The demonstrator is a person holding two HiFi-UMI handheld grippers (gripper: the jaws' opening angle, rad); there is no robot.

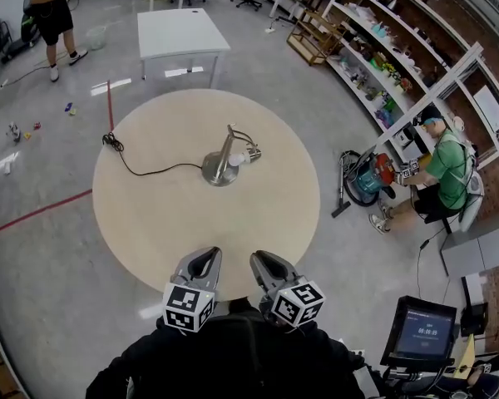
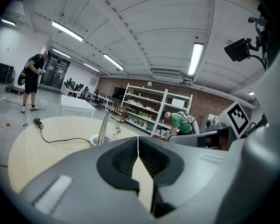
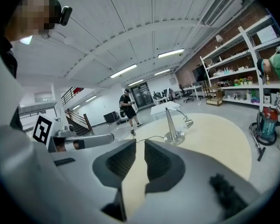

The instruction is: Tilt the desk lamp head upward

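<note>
A silver desk lamp (image 1: pixel 220 165) stands near the middle of the round beige table (image 1: pixel 150 223). Its thin neck curves over to a small head (image 1: pixel 251 152) that hangs low on the right. Its black cable (image 1: pixel 141 171) runs left over the table's edge. Both grippers are at the near rim, well short of the lamp. My left gripper (image 1: pixel 203 262) has its jaws touching, with nothing held. My right gripper (image 1: pixel 264 263) shows a narrow gap between its jaws with nothing in it. The lamp (image 2: pixel 102 127) stands ahead in the left gripper view, and the lamp (image 3: pixel 171 124) also shows in the right gripper view.
A white square table (image 1: pixel 181 32) stands behind the round one. Shelving (image 1: pixel 382 65) lines the right wall, where a seated person (image 1: pixel 445 173) is beside a vacuum cleaner (image 1: pixel 366 179). Another person (image 1: pixel 54 15) stands far left. A monitor (image 1: pixel 420 332) sits near right. Red tape (image 1: pixel 41 210) marks the floor.
</note>
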